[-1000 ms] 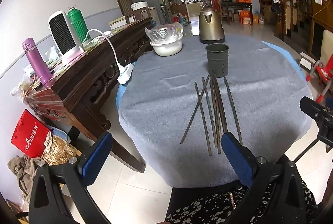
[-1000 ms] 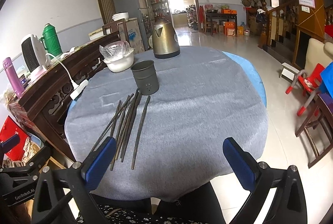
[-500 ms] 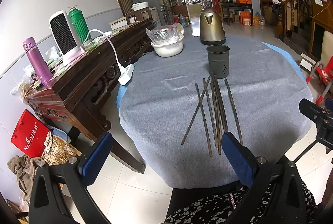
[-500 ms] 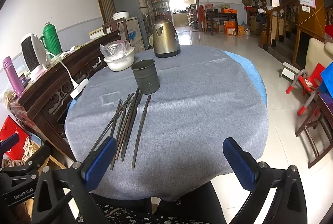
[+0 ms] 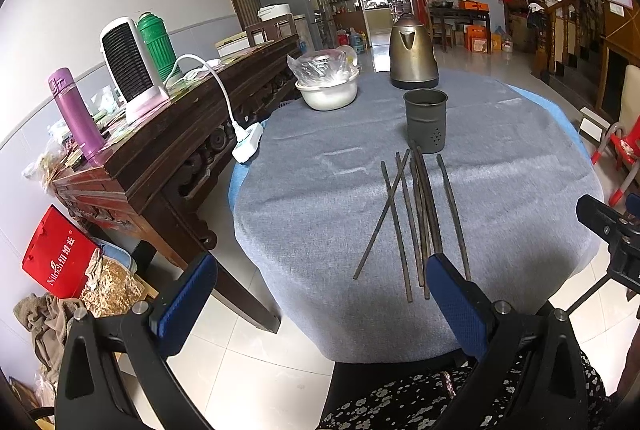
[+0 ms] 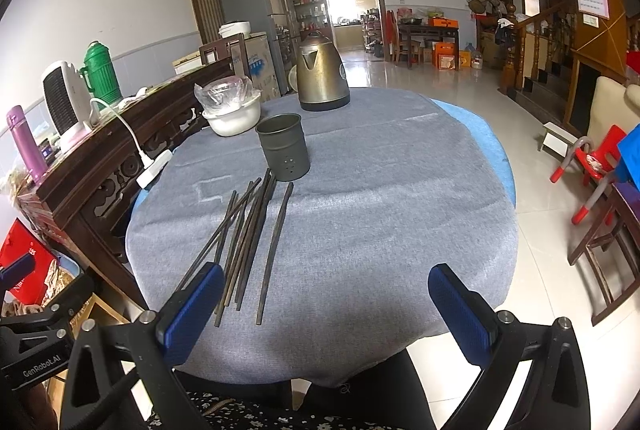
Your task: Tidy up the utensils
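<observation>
Several dark chopsticks (image 5: 420, 214) lie loose on the grey-clothed round table (image 5: 320, 198), pointing toward a dark metal utensil cup (image 5: 425, 120) that stands upright behind them. They also show in the right wrist view, chopsticks (image 6: 250, 230) and cup (image 6: 284, 152). My left gripper (image 5: 320, 294) is open and empty, held off the table's near edge. My right gripper (image 6: 326, 304) is open and empty, near the table's near edge, right of the chopstick ends.
A brass kettle (image 5: 412, 56) and a white bowl covered in plastic (image 5: 328, 88) stand at the table's far side. A wooden sideboard (image 5: 168, 142) with heater, flasks and a power strip (image 5: 248, 146) stands left. A red chair (image 6: 588, 158) is at right.
Both views have shifted only slightly; the left gripper has risen or drawn back a little. The chopsticks and cup have not moved. Both grippers stay open.
</observation>
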### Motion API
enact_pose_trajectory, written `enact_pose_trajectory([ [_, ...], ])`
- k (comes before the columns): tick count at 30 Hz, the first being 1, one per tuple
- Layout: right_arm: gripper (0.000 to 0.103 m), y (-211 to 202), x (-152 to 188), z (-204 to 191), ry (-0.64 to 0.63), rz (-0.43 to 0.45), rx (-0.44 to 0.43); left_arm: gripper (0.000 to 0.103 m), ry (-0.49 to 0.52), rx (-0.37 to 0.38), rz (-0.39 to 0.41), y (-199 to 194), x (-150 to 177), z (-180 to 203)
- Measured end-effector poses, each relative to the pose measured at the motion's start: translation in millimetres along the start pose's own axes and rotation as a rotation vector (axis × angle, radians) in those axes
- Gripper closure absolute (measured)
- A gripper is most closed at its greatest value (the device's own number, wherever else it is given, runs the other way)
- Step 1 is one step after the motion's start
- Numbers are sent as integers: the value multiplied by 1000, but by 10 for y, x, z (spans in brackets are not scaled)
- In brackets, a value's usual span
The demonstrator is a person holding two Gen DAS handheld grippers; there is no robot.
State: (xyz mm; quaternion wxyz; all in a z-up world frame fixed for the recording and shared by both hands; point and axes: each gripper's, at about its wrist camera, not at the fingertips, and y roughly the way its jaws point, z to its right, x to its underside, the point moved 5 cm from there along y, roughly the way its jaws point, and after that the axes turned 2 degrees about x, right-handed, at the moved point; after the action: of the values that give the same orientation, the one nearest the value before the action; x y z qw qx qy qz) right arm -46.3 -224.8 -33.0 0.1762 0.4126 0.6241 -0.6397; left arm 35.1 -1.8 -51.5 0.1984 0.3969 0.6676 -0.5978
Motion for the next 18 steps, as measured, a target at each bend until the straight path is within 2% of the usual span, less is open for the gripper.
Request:
enact_pose_trajectory([
  [18, 0, 2, 0, -3, -1, -4, -1, 0, -5, 13, 0, 9, 18, 1],
])
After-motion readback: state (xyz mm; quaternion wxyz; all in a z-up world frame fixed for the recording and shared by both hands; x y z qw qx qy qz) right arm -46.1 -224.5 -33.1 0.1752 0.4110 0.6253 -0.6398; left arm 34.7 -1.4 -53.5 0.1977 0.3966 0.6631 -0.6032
